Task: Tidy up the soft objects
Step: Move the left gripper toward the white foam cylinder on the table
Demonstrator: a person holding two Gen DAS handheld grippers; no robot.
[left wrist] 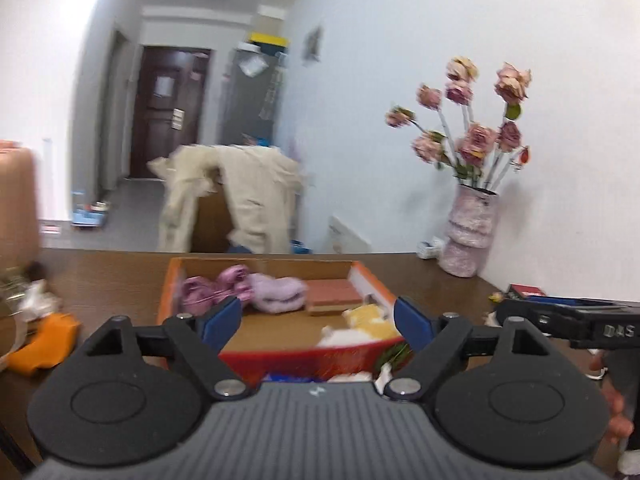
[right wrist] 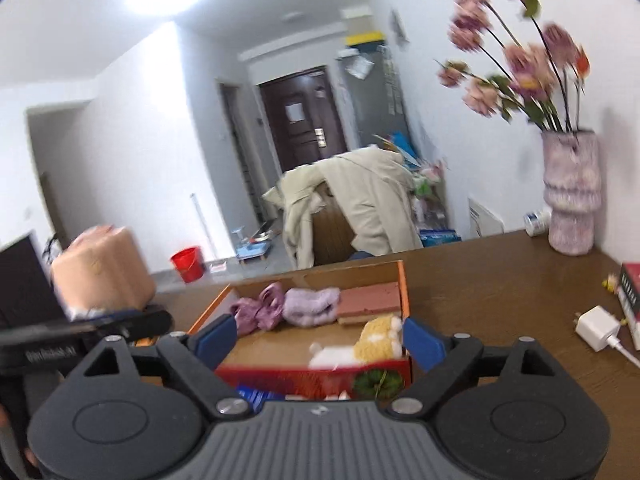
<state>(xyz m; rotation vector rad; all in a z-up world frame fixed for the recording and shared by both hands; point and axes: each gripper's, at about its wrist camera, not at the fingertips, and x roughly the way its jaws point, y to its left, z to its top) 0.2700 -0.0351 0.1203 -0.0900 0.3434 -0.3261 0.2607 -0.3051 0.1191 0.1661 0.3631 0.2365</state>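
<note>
An orange cardboard box (left wrist: 167, 292) (right wrist: 405, 292) lies on the brown table. Inside it, along the far wall, are a pink crinkled cloth (left wrist: 200, 290) (right wrist: 260, 310), a lilac fluffy cloth (left wrist: 278, 294) (right wrist: 310, 304) and a brick-red sponge (left wrist: 334, 294) (right wrist: 370, 298). A yellow and white plush piece (left wrist: 366, 322) (right wrist: 370, 344) rests near the front right corner. My left gripper (left wrist: 318, 322) is open just before the box's near wall, nothing between its blue pads. My right gripper (right wrist: 320, 340) is likewise open and holds nothing.
A pink vase of flowers (left wrist: 470, 232) (right wrist: 572, 200) stands at the wall on the right. A white charger (right wrist: 598, 326) and a book (right wrist: 630, 292) lie right of the box. An orange soft item (left wrist: 44, 344) lies left of it. A peach roll (right wrist: 104, 272) stands far left.
</note>
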